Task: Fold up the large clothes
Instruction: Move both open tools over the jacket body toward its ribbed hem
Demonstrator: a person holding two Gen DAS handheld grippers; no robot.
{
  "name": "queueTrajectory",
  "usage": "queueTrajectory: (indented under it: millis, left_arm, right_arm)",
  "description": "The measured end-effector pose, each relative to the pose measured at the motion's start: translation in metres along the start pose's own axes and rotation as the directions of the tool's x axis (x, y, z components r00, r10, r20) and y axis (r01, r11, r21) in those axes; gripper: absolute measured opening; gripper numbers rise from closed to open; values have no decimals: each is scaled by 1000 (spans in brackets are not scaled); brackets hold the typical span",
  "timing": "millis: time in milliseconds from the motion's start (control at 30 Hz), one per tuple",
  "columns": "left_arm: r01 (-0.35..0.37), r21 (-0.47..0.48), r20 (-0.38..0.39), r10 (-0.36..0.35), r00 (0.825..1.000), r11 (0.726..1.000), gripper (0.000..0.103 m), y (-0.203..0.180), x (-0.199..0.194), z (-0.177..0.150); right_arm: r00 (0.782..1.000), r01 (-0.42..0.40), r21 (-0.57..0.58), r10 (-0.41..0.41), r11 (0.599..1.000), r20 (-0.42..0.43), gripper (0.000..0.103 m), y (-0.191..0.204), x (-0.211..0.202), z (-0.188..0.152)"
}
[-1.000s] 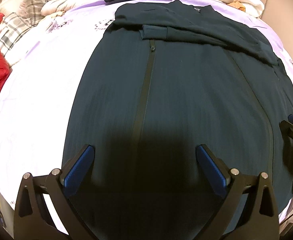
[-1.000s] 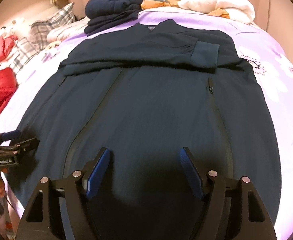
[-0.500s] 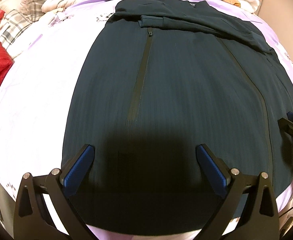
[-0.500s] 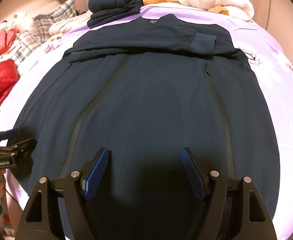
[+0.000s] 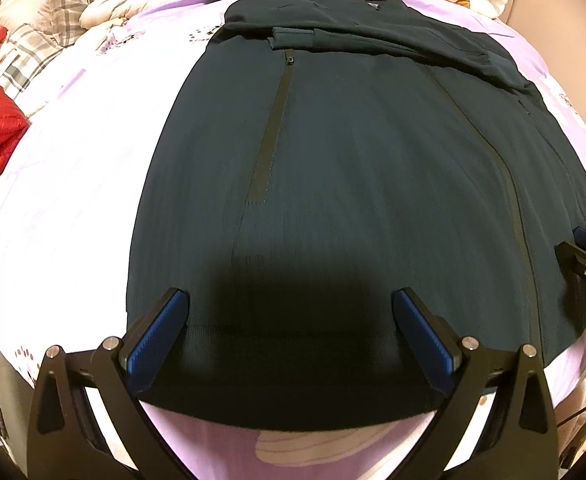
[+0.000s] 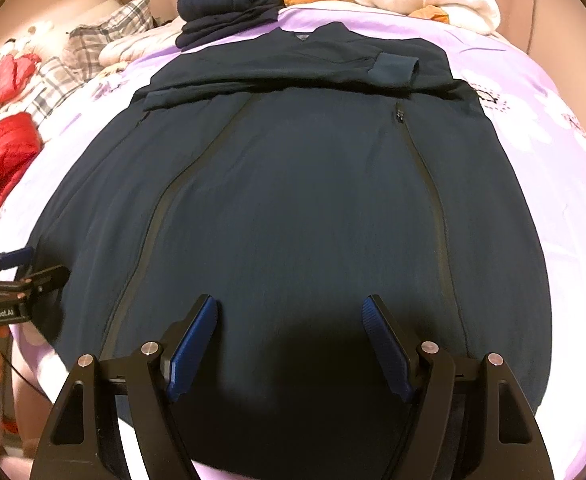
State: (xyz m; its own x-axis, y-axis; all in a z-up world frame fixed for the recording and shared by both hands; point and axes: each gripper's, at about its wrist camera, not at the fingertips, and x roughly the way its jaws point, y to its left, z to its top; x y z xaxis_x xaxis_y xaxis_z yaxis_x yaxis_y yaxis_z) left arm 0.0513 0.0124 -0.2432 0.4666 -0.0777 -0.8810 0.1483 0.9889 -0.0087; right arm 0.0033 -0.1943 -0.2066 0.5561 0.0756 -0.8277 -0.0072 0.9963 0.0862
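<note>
The large dark navy zip-front jacket (image 6: 293,200) is spread flat, front up, over most of the bed, its collar toward the headboard edge and its hem at the near edge. Both sleeves have already been laid crosswise over the chest, one ribbed cuff (image 6: 393,70) lying toward the right side of the bed, the other (image 5: 293,38) toward the left. The body itself is not yet folded: the hem-to-collar fold, and possibly side folds, are judged to be what is left. The cloth looks smooth and matte, finely ribbed, with a long centre zip (image 6: 165,216), a zipped pocket on each side, and a knit band along the hem (image 5: 293,360); few wrinkles are seen.

The left gripper (image 5: 291,332) is held over the hem near the jacket's left corner, its blue-padded jaws wide apart, with nothing clamped between them. The right gripper (image 6: 291,344) hangs over the hem further to the right, jaws likewise spread and empty. Whether either touches the cloth cannot be told.

The jacket is carried by a lilac floral bedsheet (image 6: 565,168). At the headboard edge a stack of folded dark navy clothes (image 6: 229,12) is seen just beyond the collar, a cream blanket (image 6: 425,0) beside it, and along the left edge a checked grey pillow (image 6: 109,36) and a red quilted garment (image 6: 7,152).
</note>
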Motion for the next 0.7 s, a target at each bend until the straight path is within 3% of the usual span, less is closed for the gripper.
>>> queueTrajectory:
  millis: [700]
  left_arm:
    - [16,12,-3,-16,1000,1000,103,-2,-8,-20]
  right_arm:
    - [1000,21,-12,-21,1000,-13,75,4,-9,-16]
